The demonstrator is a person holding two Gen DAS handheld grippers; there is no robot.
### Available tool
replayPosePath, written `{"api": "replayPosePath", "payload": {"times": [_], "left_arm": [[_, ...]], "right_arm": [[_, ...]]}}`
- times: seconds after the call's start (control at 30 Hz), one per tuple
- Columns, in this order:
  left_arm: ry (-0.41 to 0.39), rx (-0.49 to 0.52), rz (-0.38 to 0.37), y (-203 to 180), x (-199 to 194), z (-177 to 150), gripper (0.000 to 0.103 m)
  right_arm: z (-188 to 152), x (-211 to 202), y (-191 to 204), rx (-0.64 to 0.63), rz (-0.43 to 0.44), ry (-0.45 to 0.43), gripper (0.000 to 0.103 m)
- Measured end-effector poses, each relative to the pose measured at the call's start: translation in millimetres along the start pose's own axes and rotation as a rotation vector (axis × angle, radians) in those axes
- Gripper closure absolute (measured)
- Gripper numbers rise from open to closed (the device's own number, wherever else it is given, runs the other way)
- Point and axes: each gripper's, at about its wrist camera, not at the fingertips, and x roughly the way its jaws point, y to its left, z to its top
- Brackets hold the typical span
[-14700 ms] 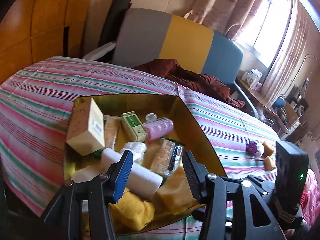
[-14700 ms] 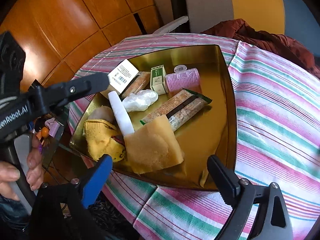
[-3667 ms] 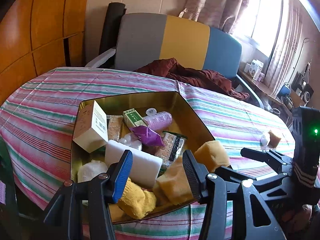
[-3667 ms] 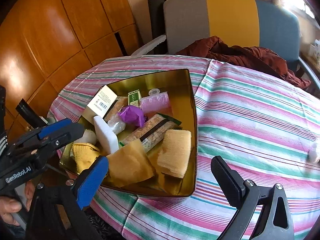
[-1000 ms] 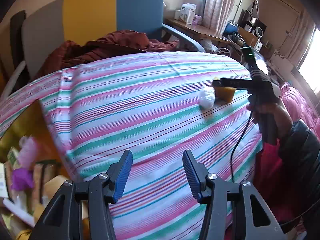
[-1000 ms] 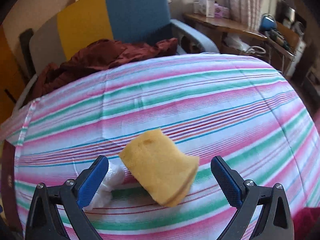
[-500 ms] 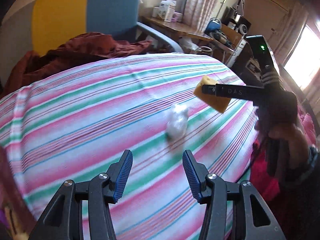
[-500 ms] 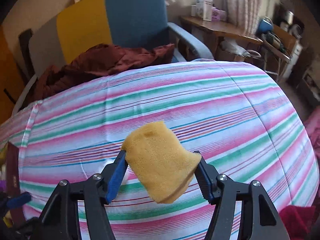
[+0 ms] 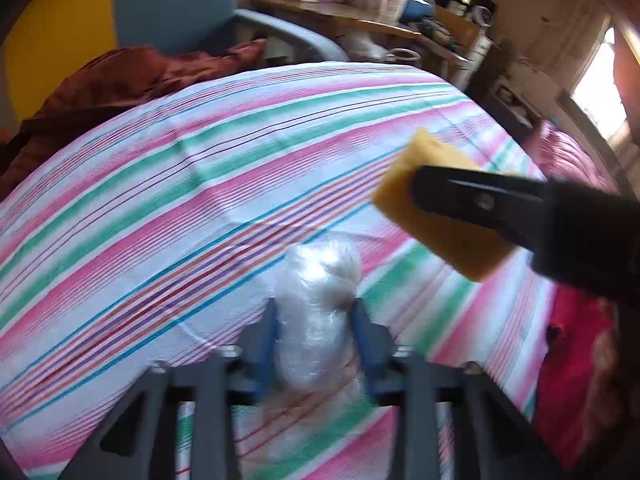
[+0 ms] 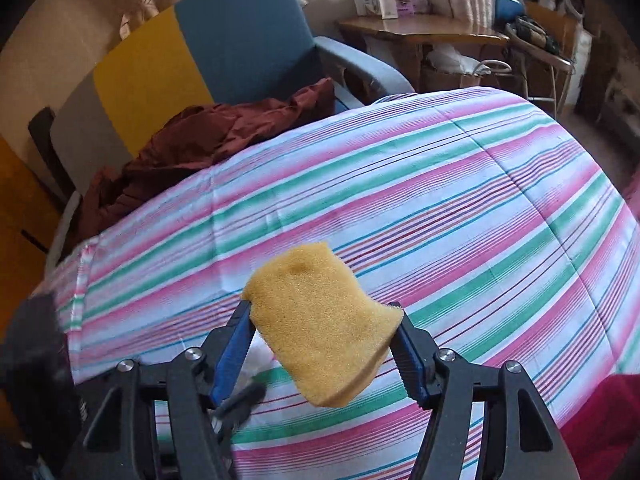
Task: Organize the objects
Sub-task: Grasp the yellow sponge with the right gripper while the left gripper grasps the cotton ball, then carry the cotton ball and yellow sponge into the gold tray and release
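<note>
In the left wrist view my left gripper (image 9: 314,344) is shut on a clear plastic-wrapped white bundle (image 9: 316,304) on the striped tablecloth (image 9: 160,200). In the right wrist view my right gripper (image 10: 322,344) is shut on a yellow sponge (image 10: 320,328) and holds it above the cloth. The sponge (image 9: 436,208) and the right gripper's black finger also show in the left wrist view, up and right of the bundle. The gold tray is out of view.
A chair with grey, yellow and blue panels (image 10: 180,64) stands behind the table with a dark red cloth (image 10: 208,140) on it. A wooden side table (image 10: 420,28) with boxes stands at the back right. The table edge curves down at the right.
My left gripper moved forward to the white bundle and closed on it. My right gripper stays shut on the sponge and has lifted it slightly.
</note>
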Motion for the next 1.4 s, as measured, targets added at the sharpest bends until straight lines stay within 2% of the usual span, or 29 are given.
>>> {"api": "replayPosePath", "payload": {"times": [0.07,0.23,0.3,0.4,0.53,0.7,0.9,1.1,1.2,1.4], "left_arm": [[-0.016,-0.027,-0.015,6.6,-6.0,-8.3,0.073],[-0.035,-0.031,0.030,21.9,-38.7,-56.2,0.074],[-0.031,-0.048,0.048,31.7,-54.2,-81.7,0.074],[-0.051,-0.059,0.094,45.5,-82.4,-117.8,0.074],[-0.095,-0.104,0.097,59.7,-123.0,-151.4,0.074],[-0.201,-0.096,0.131,61.5,-175.5,-168.7,0.074],[-0.319,-0.170,0.165,82.5,-231.5,-193.5,0.074],[-0.363,-0.279,0.221,118.4,-266.5,-230.3,0.074],[-0.388,-0.325,0.246,132.5,-282.1,-247.3,0.074],[-0.407,-0.412,0.291,158.5,-294.5,-276.4,0.074]], "right_arm": [[-1.6,1.7,0.6,-0.011,-0.002,0.002,0.037],[-1.9,-6.4,11.3,-0.055,0.047,-0.020,0.037],[-5.4,-8.4,27.0,-0.107,0.110,-0.018,0.037],[-21.2,-6.8,65.1,-0.237,0.145,-0.002,0.037],[-46.8,6.2,108.7,-0.390,0.101,0.031,0.037],[-70.9,6.2,150.0,-0.525,0.060,0.055,0.037],[-87.5,-21.6,200.9,-0.631,0.050,-0.003,0.036],[-116.5,-53.4,255.3,-0.715,0.038,-0.098,0.035],[-132.9,-64.8,271.9,-0.737,0.017,-0.144,0.035],[-162.7,-87.3,295.2,-0.752,0.033,-0.198,0.035]]}}
